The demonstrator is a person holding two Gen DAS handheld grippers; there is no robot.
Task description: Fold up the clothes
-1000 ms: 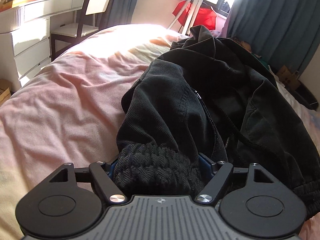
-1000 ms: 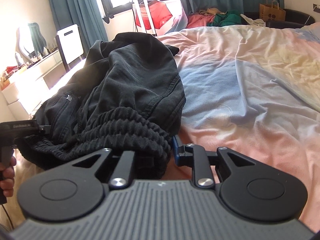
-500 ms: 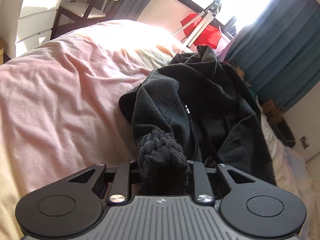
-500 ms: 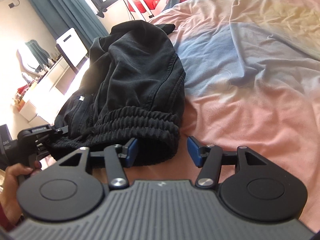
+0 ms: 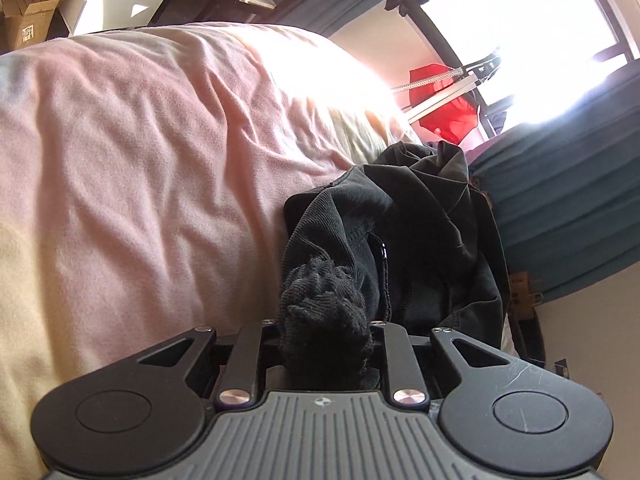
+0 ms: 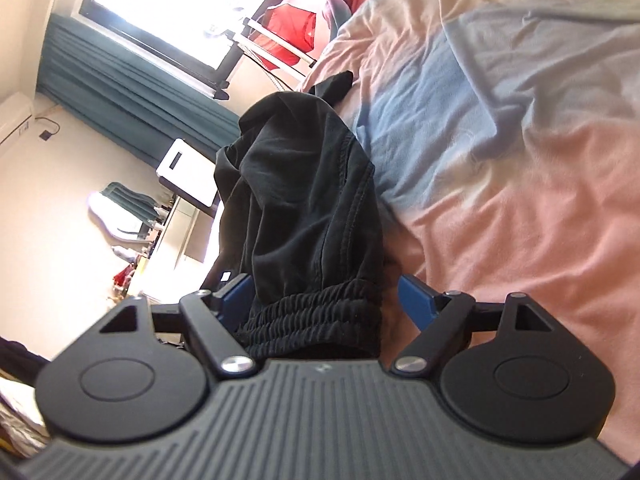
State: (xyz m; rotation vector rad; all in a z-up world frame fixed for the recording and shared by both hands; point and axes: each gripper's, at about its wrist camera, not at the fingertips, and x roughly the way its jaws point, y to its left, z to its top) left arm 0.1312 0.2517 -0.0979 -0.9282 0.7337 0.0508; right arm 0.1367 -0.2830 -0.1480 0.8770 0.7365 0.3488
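A pair of black trousers with a ribbed elastic waistband lies bunched on the bed. My left gripper is shut on one end of the waistband, which bulges up between its jaws. In the right wrist view the trousers hang away from me. My right gripper is open, its blue pads either side of the other end of the waistband, which sits between the jaws. Both views are strongly tilted.
The bed sheet is pink, with blue and cream patches. A window with teal curtains, a red garment on a rack, a white desk and chair stand beyond the bed.
My left gripper closed on the waistband and lifted. My right gripper stays open around the band's other end. Both grippers rose and rolled, so the trousers now hang stretched from them.
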